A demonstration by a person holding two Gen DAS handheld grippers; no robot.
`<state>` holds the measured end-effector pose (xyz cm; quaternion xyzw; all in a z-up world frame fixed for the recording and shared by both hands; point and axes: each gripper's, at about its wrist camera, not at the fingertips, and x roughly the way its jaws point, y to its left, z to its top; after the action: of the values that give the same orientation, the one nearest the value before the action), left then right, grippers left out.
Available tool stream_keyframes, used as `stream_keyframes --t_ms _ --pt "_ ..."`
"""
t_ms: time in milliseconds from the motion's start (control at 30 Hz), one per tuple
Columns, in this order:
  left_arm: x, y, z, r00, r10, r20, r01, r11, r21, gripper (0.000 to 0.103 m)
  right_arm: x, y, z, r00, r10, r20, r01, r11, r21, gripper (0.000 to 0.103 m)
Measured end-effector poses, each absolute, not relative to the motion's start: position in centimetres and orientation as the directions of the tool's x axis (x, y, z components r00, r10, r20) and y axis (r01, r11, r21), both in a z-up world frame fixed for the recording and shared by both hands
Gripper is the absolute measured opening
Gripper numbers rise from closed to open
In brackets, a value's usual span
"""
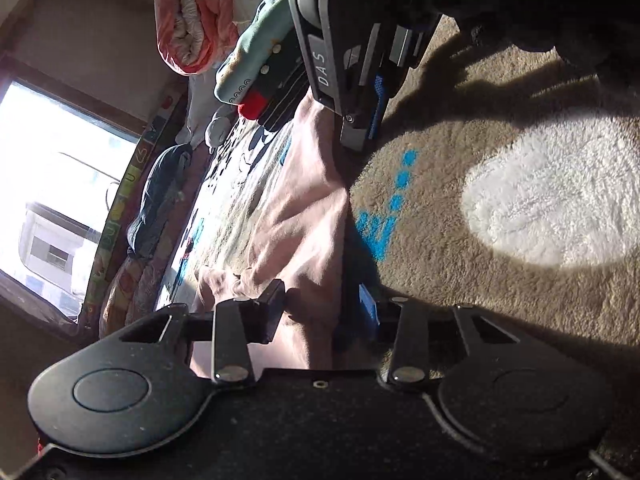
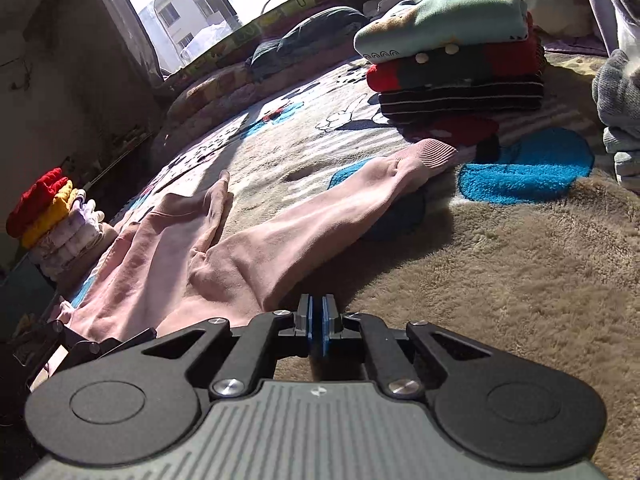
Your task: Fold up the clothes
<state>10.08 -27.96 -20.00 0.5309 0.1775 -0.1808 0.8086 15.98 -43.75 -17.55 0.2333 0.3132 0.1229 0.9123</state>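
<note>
Pink garment [image 2: 208,236] spread on blanket [image 2: 500,280], folded stack [image 2: 452,60] beyond, containers seemingly none.

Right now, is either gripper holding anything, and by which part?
Left gripper: open, straddling the pink garment's edge, not holding it. Right gripper: shut right beside the garment's edge; whether it pinches cloth cannot be told.

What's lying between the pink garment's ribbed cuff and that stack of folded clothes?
Nothing in the right wrist view: only bare patterned blanket separates the ribbed cuff from the stack of folded clothes.
</note>
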Motion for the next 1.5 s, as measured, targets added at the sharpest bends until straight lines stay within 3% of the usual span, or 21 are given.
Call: stream_keyframes --t_ms 33,100,300,367,433,467,533,600,867,967,1100,1333,1467,1500 --pt "10.1 -28.1 -20.3 0.868 -0.102 -0.486 0.486 0.372 0.791 0.011 15.9 -44.0 -17.4 0.780 0.368 -0.506 -0.076 0.858 0.508 0.009" --pt "9.7 -28.3 -21.1 0.883 -0.093 -0.460 0.459 0.377 0.804 0.004 15.6 -44.4 -16.9 0.806 0.354 -0.474 -0.072 0.854 0.515 0.011" --pt "9.1 -28.4 -21.8 0.914 -0.066 -0.400 0.385 0.449 0.806 0.001 15.5 -41.8 -14.9 0.816 0.471 -0.335 -0.278 0.827 0.488 0.012" --pt "8.9 -28.3 -21.8 0.918 -0.062 -0.392 0.375 0.459 0.805 0.002 16.7 -39.8 -15.2 0.780 0.478 -0.405 -0.296 0.850 0.435 0.011" --pt "9.4 -28.0 -21.2 0.924 -0.061 -0.377 0.364 0.441 0.821 0.009 18.0 -38.7 -16.4 0.745 0.424 -0.515 -0.250 0.893 0.373 0.011" --pt "9.3 -27.7 -20.8 0.924 -0.062 -0.377 0.364 0.445 0.818 0.011 18.4 -38.6 -17.0 0.732 0.383 -0.563 -0.212 0.914 0.346 0.004" --pt "9.0 -27.3 -20.0 0.925 -0.066 -0.373 0.362 0.446 0.818 0.032 18.2 -39.7 -16.8 0.742 0.363 -0.564 -0.171 0.916 0.363 0.002" --pt "8.9 -27.4 -19.8 0.935 -0.087 -0.343 0.350 0.360 0.865 0.044 17.9 -40.2 -16.9 0.748 0.330 -0.576 -0.161 0.932 0.324 0.000" --pt "10.7 -27.3 -20.0 0.894 -0.115 -0.434 0.439 0.027 0.898 0.046 17.8 -40.8 -17.5 0.745 0.339 -0.575 -0.148 0.924 0.353 0.000" --pt "11.2 -27.0 -20.3 0.879 -0.109 -0.464 0.458 -0.077 0.886 0.042 17.9 -41.1 -17.6 0.742 0.350 -0.572 -0.145 0.917 0.372 0.000" --pt "11.3 -26.7 -21.6 0.874 -0.097 -0.476 0.461 -0.149 0.875 0.011 18.0 -41.5 -17.7 0.740 0.364 -0.566 -0.144 0.907 0.395 0.000" --pt "10.8 -26.2 -22.4 0.924 -0.113 -0.366 0.372 0.042 0.927 0.008 18.0 -41.4 -17.6 0.740 0.356 -0.571 -0.137 0.910 0.390 0.000" --pt "10.8 -26.2 -22.5 0.928 -0.124 -0.352 0.366 0.117 0.923 0.007 17.1 -40.9 -16.6 0.765 0.318 -0.561 -0.126 0.927 0.354 0.000" --pt "10.9 -26.3 -22.5 0.927 -0.126 -0.353 0.368 0.129 0.921 0.007 16.8 -40.7 -16.2 0.772 0.306 -0.557 -0.122 0.931 0.343 0.011"
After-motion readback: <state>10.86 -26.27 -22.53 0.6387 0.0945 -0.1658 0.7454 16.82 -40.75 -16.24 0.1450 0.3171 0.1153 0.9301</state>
